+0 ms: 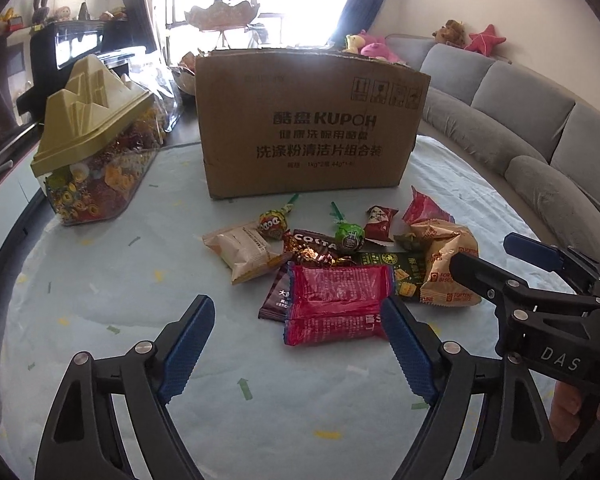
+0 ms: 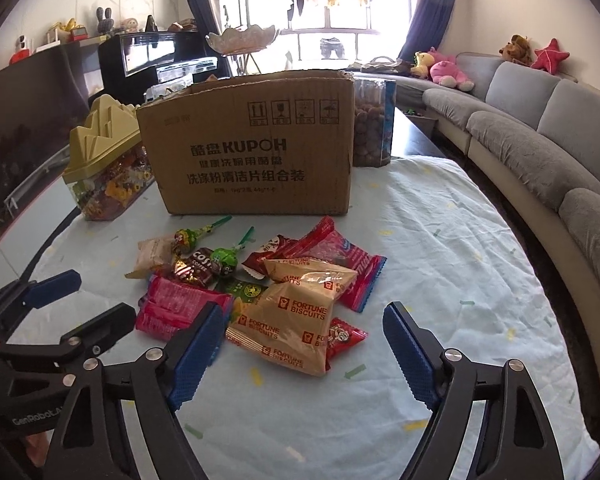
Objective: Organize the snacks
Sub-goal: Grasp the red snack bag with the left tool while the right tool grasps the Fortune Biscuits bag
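The snacks lie in a loose heap on a pale cloth (image 1: 100, 288) in front of a cardboard box (image 1: 308, 120). The left gripper (image 1: 296, 344) hangs above the near edge of the heap with its jaws apart; nothing is between its pads. A pink packet (image 1: 336, 300) lies just ahead of it, its near right corner hidden behind the right-hand finger (image 1: 408, 352); whether that finger touches it cannot be told.

The right gripper (image 2: 304, 348) is likewise wide open and empty. A Fortune Biscuits bag (image 2: 296, 320) lies between and just beyond its fingers, nearer the left-hand finger (image 2: 198, 350), with a small red packet (image 2: 346, 340) beside the bag. Further back lie two lollipops (image 2: 224, 260), a Costa sweet (image 2: 196, 268) and a beige packet (image 2: 152, 258). A candy jar (image 1: 96, 152) stands left of the box.
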The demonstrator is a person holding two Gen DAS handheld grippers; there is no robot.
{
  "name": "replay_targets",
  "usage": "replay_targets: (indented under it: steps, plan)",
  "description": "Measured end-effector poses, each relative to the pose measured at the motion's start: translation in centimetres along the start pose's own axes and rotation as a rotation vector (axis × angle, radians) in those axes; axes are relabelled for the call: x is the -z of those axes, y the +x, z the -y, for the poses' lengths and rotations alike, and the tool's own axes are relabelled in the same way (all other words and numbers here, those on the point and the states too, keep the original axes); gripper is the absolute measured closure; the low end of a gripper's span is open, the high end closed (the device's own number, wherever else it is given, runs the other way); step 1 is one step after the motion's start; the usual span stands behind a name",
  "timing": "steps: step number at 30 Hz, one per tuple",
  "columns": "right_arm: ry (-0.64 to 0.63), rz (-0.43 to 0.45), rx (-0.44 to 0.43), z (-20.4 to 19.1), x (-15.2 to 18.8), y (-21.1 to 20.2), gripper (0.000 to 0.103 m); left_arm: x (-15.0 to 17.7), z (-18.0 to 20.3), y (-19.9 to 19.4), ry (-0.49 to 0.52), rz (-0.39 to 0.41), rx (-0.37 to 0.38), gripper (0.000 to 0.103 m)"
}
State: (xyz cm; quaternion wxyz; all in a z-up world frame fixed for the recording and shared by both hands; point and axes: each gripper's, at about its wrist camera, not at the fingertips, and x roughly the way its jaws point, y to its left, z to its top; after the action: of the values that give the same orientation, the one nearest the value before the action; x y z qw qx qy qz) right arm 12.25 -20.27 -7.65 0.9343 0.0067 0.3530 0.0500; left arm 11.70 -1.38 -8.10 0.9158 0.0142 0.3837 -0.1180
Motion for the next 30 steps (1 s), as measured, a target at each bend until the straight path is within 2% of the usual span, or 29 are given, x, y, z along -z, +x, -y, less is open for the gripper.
replay_targets:
  steps: [9, 19, 22, 25, 30]
  plan:
    - [0.017, -0.059, -0.026, 0.4, 0.0, 2.7, 0.034, -0.1, 0.3, 2.6, -0.005, -0.054, 0.039, 0.019]
    - [0.039, -0.090, -0.049, 1.4, 0.3, 3.8, 0.052, 0.0, 1.6, 4.1, 0.016, -0.081, 0.033, 0.020]
    - [0.034, -0.089, -0.052, 1.4, 0.4, 3.8, 0.057, 0.1, 2.1, 4.4, 0.029, -0.082, 0.022, 0.022]
    - [0.035, -0.087, -0.060, 1.4, 0.4, 3.8, 0.059, 0.1, 2.6, 4.4, 0.050, -0.075, 0.015, 0.032]
    - [0.024, -0.085, -0.070, 1.3, 0.6, 3.4, 0.062, 0.1, 2.6, 4.2, 0.033, -0.077, 0.019, 0.041]
